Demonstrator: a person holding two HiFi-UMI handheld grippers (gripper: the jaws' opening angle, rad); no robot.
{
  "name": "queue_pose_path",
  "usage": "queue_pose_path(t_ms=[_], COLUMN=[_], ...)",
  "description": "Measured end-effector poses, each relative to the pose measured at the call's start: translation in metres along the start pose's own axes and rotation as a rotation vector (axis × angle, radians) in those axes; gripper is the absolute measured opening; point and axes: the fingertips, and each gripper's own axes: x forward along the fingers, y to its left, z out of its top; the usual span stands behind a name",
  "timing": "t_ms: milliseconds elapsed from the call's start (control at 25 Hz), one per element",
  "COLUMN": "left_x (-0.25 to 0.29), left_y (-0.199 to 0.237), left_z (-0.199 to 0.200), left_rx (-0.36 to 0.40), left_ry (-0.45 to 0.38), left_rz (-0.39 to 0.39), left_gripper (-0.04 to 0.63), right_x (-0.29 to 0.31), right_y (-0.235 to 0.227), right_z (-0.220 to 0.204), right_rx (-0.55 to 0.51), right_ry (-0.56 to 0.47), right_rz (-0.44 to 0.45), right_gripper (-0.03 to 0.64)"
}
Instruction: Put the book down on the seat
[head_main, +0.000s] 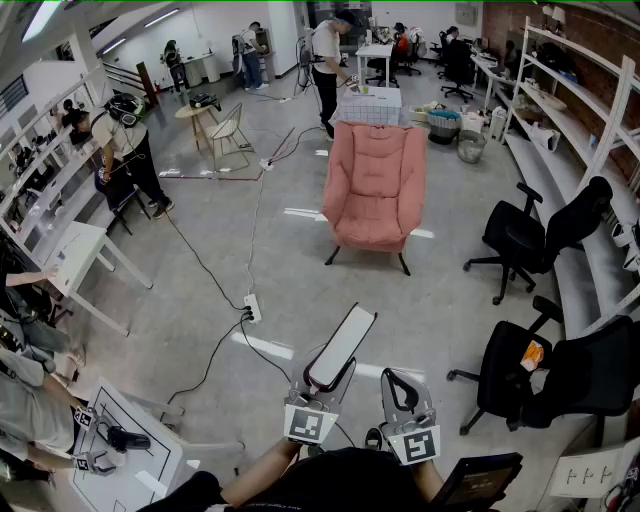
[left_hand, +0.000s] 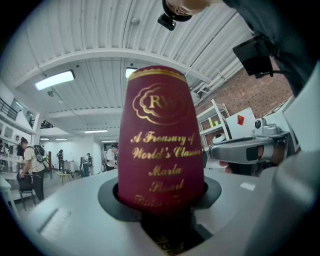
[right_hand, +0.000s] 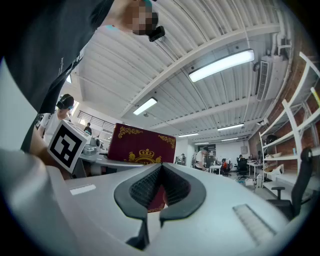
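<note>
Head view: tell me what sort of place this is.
Likely an open-plan lab or workshop: metal shelving along a brick wall, black office chairs, power cables running over the bare floor.

Book (left_hand: 161, 150) maroon, gold lettering; armchair (head_main: 375, 185) pink; office chairs (head_main: 530, 235) black.

Bright, even ceiling tube lights (right_hand: 221, 65); soft shadows; fisheye bending, dark corners; book (left_hand: 161, 145) base blurred.

Matt-covered book (left_hand: 161, 145), cloth-upholstered armchair (head_main: 375, 185)
</note>
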Motion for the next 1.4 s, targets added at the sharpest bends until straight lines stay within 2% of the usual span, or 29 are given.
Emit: queue_pose_path(t_ms=[160, 440, 600, 800, 920, 1080, 1240, 1400], left_x=[0.011, 0.036, 0.051, 0.062, 0.062, 0.067, 0.075, 0.079], left_y=[-0.014, -0.040, -0.059, -0.075, -0.071, -0.055, -0.025, 0.011], left_z=[-0.004, -0.003, -0.001, -0.005, -0.012, -0.019, -0.019, -0.024], left_rx=[-0.005, 0.011, 0.011, -0.017, -0.034, -0.051, -0.048, -0.047], left_ry=[0.014, 0.029, 0.043, 0.060, 0.070, 0.066, 0.048, 0.041], left_rz=[-0.006, -0.019, 0.000, 0.034, 0.043, 0.035, 0.015, -0.014], left_gripper=[0.218, 0.218, 0.218, 0.219, 0.218, 0.219, 0.219, 0.219], right_x=[-0.005, -0.014, -0.023, -0.029, -0.022, -0.004, 0.027, 0.063], right_y=[-0.020, -0.051, -0.069, -0.080, -0.083, -0.085, -0.075, -0.052], right_z=[-0.007, -0.010, -0.013, -0.025, -0.028, -0.030, -0.026, -0.026], right_rx=[0.035, -0.003, 0.015, 0.028, 0.009, 0.013, 0.024, -0.001], right_ry=[0.013, 0.001, 0.003, 0.054, 0.067, 0.073, 0.071, 0.073], right_rz=[-0.008, 0.022, 0.058, 0.127, 0.138, 0.109, 0.080, 0.088], right_gripper=[0.003, 0.017, 0.017, 0.017, 0.018, 0.018, 0.020, 0.020])
